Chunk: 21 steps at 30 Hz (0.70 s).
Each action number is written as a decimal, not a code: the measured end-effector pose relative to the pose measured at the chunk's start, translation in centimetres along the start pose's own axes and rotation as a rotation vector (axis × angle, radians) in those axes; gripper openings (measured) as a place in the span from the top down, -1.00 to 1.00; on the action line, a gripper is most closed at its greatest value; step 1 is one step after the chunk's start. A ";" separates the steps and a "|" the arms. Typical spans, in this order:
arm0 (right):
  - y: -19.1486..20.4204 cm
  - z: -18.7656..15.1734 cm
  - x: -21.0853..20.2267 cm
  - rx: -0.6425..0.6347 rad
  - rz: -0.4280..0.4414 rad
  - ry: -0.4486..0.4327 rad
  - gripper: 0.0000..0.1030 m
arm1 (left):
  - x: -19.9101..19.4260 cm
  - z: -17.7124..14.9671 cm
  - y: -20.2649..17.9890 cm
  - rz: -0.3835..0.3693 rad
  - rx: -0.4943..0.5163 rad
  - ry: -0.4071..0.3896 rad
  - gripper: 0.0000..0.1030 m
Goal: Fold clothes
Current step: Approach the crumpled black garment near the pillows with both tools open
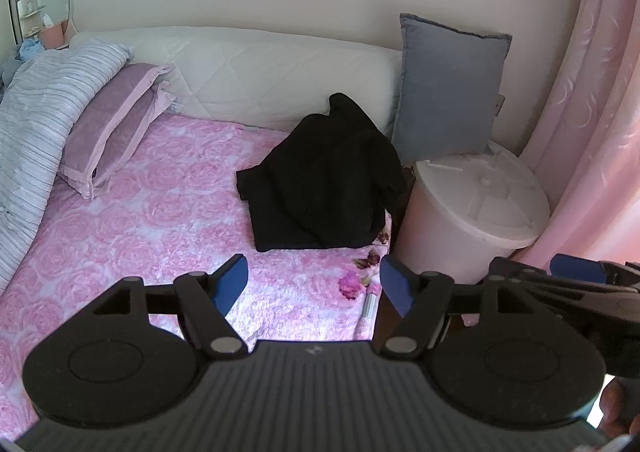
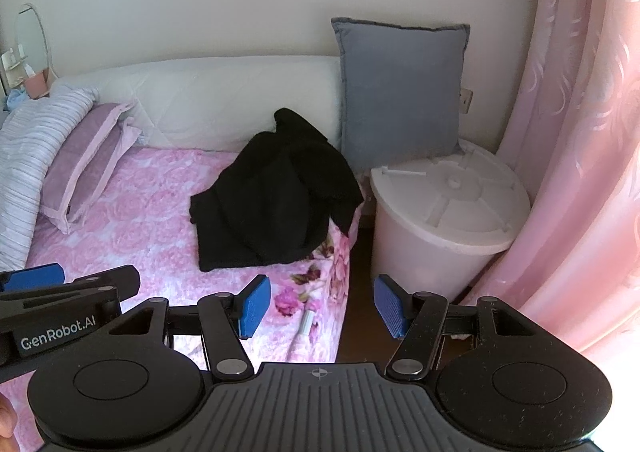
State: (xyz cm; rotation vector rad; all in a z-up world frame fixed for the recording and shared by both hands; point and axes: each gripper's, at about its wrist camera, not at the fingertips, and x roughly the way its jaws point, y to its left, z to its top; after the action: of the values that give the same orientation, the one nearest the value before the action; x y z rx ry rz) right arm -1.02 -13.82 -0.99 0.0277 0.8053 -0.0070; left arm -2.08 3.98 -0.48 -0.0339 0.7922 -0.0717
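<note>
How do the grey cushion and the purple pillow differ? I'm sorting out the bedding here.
The grey cushion stands upright against the wall, its base behind the white bin; the purple pillow lies slanted on the pink bedspread, leaning on the striped duvet. The grey cushion is plain with a narrow edge; the purple pillow has a wide paler border. Both are soft and rectangular.

text: "GenRobot.AI" | on: left tongs [image 2: 156,284] body | seen in: right wrist view

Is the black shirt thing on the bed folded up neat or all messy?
Messy. The black garment lies bunched in a heap on the pink bedspread, one part draping over the bed's edge. Neither claw touches it.
</note>
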 end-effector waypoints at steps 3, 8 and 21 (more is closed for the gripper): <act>0.2 0.2 0.2 -0.004 0.008 0.003 -0.19 | 0.2 0.0 0.5 0.005 -0.005 0.018 -0.38; 1.0 0.7 0.8 -0.024 0.026 0.009 -0.19 | 0.4 0.0 1.7 0.029 -0.024 0.031 -0.38; 2.5 1.5 3.9 -0.083 0.086 0.049 -0.19 | 2.0 1.0 3.7 0.077 -0.085 0.064 -0.38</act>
State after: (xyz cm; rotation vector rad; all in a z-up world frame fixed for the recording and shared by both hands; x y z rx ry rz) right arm 2.82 -11.36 -2.75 -0.0164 0.8521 0.1090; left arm 0.26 7.52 -1.41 -0.0820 0.8596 0.0346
